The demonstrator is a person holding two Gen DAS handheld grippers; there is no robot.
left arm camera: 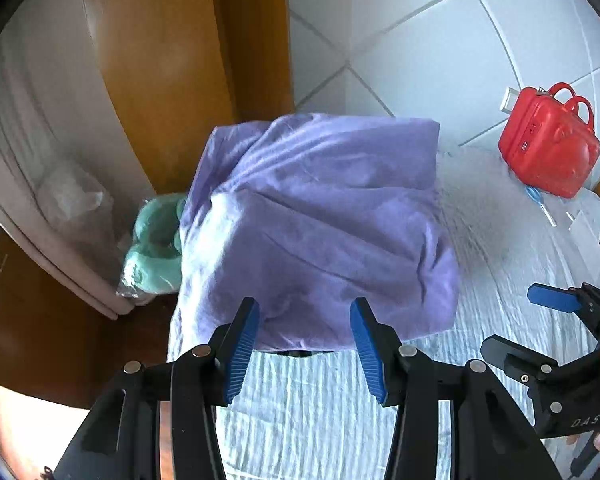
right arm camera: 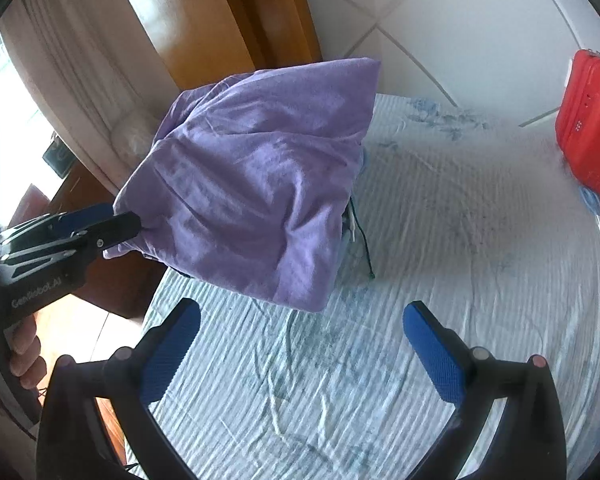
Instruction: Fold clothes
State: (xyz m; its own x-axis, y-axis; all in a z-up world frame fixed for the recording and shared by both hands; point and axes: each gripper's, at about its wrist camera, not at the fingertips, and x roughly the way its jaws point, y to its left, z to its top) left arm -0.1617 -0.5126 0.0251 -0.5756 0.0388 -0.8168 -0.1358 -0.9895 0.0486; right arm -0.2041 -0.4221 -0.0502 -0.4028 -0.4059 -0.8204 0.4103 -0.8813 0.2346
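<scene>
**Left gripper reaching the purple garment, right gripper standing wide over the bed**

Left gripper [left arm camera: 304, 344] is sitting at the near edge of the purple garment [left arm camera: 320, 216]; in its own view the blue pads [left arm camera: 242, 354] are standing apart with the cloth's hem lying between and beyond their tips. In the right wrist view the same tool [right arm camera: 130, 226] is meeting the garment's left edge, and the cloth is puckering right at the tips, but the angle is hiding whether the fingers are pinching fabric, so I cannot tell if it is gripping.

The right gripper [right arm camera: 300, 316] is hanging with its fingers spread wide and nothing between them, over the pale striped bedsheet [right arm camera: 440, 220], just short of the garment's lower corner.

The purple garment is lying bunched in a rough folded heap on the bedsheet near the bed's left edge, with creases running across it. A green cloth [left arm camera: 156, 240] is peeking out beside its left side. A red case [left arm camera: 548, 144] is resting on the far right of the bed, well apart from the garment. A wooden door [left arm camera: 172, 60] is standing behind.
</scene>
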